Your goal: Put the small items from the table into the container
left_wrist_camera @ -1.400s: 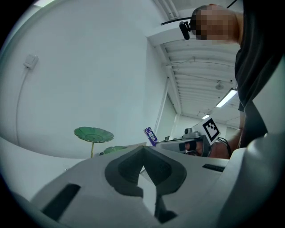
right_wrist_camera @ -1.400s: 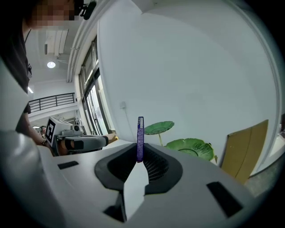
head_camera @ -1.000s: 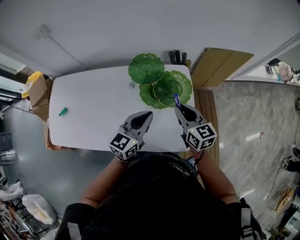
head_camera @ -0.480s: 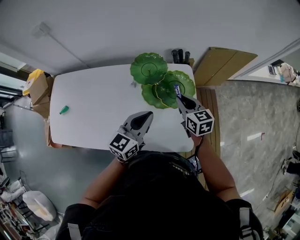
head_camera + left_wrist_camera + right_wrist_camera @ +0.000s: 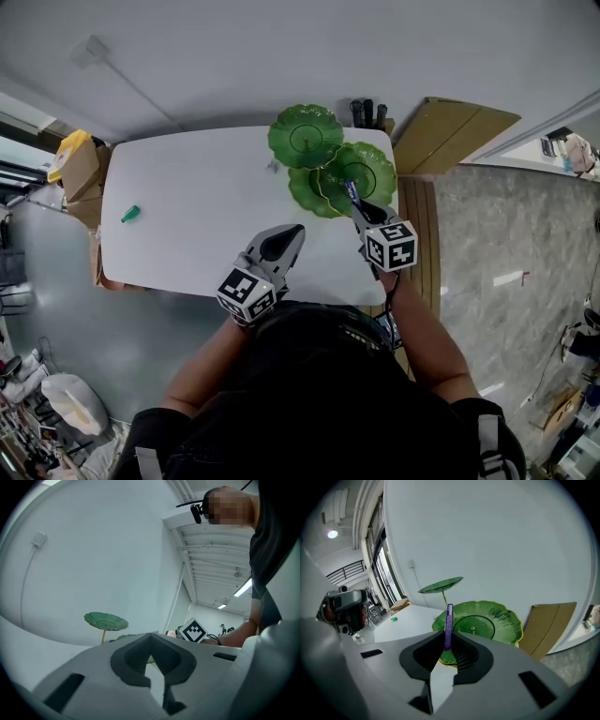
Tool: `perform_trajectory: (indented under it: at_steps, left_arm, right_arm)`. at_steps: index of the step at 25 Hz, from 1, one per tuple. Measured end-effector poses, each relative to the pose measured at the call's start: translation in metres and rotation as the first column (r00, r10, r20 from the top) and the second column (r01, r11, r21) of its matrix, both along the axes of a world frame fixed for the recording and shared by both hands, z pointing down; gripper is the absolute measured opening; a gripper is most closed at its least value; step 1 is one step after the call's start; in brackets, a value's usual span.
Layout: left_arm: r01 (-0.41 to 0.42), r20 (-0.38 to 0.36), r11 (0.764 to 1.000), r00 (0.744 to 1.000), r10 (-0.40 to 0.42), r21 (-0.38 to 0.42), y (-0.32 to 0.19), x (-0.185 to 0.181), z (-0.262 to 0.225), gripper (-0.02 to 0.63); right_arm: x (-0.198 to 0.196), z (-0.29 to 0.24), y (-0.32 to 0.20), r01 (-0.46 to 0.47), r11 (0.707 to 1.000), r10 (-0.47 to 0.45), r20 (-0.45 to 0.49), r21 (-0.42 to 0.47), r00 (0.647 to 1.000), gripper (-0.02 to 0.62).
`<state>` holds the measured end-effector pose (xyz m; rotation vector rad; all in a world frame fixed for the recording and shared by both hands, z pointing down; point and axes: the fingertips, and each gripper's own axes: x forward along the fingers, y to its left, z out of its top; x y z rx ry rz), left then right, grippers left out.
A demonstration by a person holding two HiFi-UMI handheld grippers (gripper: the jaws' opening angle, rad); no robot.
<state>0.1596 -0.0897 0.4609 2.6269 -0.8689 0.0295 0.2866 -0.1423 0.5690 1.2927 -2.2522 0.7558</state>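
Nearest the person, the left gripper (image 5: pixel 295 230) hangs over the near part of the flat white table (image 5: pixel 187 187). Its jaws are brought together to a point with nothing between them, so it is idle for now.

Just to its right, the right gripper (image 5: pixel 356 208) is tilted downward and pinched nearly closed on a thin, flat purple strip (image 5: pixel 448 623). The strip stands upright out of the jaw tips. In the right gripper view it rises in front of the lower of the glossy green leaf-shaped dishes (image 5: pixel 366 169), the stacked tiers that seem to serve as the container. In the head view its tip lies over the near rim of that dish.

The step in hand looks like the delivery of this one item, which is gripped and poised at the container but not yet let go. The next move calls for bringing the jaw tips over the hollow of the dish rather than its scalloped edge. The jaws should then be parted low enough that the light strip drops flat inside and does not tip over the rim onto the table.

Farther out, a tiny pale object (image 5: pixel 273 167) sits beside the dishes, too small to identify. A small green object (image 5: pixel 130 214) lies well apart at the table's far left side and is likely still to be collected.
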Motion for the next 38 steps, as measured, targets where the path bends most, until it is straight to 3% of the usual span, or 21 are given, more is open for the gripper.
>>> perform_trajectory:
  at_steps: [10, 22, 30, 38]
  left_arm:
    - [-0.044, 0.013, 0.999, 0.999, 0.044, 0.017, 0.008, 0.010, -0.001, 0.006]
    - [-0.071, 0.016, 0.997, 0.997, 0.071, 0.020, 0.017, 0.016, -0.003, 0.006]
    - [-0.108, 0.033, 0.993, 0.994, 0.106, 0.052, 0.030, 0.026, -0.006, 0.006]
    - [-0.125, 0.016, 0.990, 0.992, 0.124, 0.065, 0.041, 0.035, -0.012, 0.006]
  right_arm:
    - [-0.005, 0.011, 0.008, 0.005, 1.000, -0.005, 0.003, -0.031, 1.000, 0.054]
    - [0.001, -0.004, 0.020, -0.004, 1.000, 0.004, 0.010, -0.003, 1.000, 0.074]
    - [0.002, -0.029, 0.042, 0.009, 0.997, -0.008, -0.014, 0.076, 1.000, 0.074]
    - [-0.008, -0.067, 0.070, 0.015, 0.987, -0.023, 0.048, 0.160, 0.999, 0.071]
